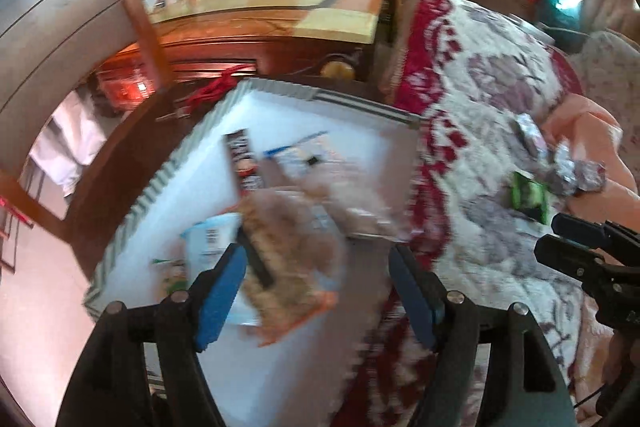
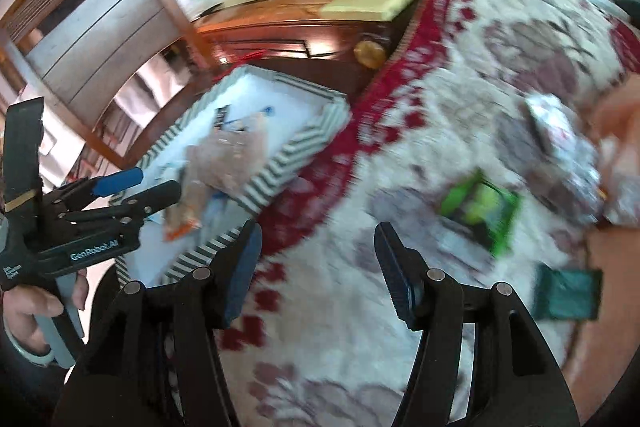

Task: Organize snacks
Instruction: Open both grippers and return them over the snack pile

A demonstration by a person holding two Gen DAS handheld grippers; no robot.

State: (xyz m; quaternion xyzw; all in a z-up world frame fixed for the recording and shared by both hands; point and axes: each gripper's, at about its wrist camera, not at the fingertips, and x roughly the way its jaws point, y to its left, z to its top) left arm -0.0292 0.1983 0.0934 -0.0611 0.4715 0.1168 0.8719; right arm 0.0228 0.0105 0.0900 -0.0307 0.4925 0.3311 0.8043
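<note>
Right view only: perhaps teal packet [image 2: 570,293].

One striped box [image 1: 168,183] at the frame's centre holds about five blurred snack packets [image 1: 292,255], while on the floral cover [image 2: 340,307] at right lie one bright green packet [image 2: 478,213], one dark green packet [image 2: 570,293] and roughly two silver foil packets [image 2: 560,147].

"GenRobot.AI" on the left tool [image 2: 138,187] body.
</note>
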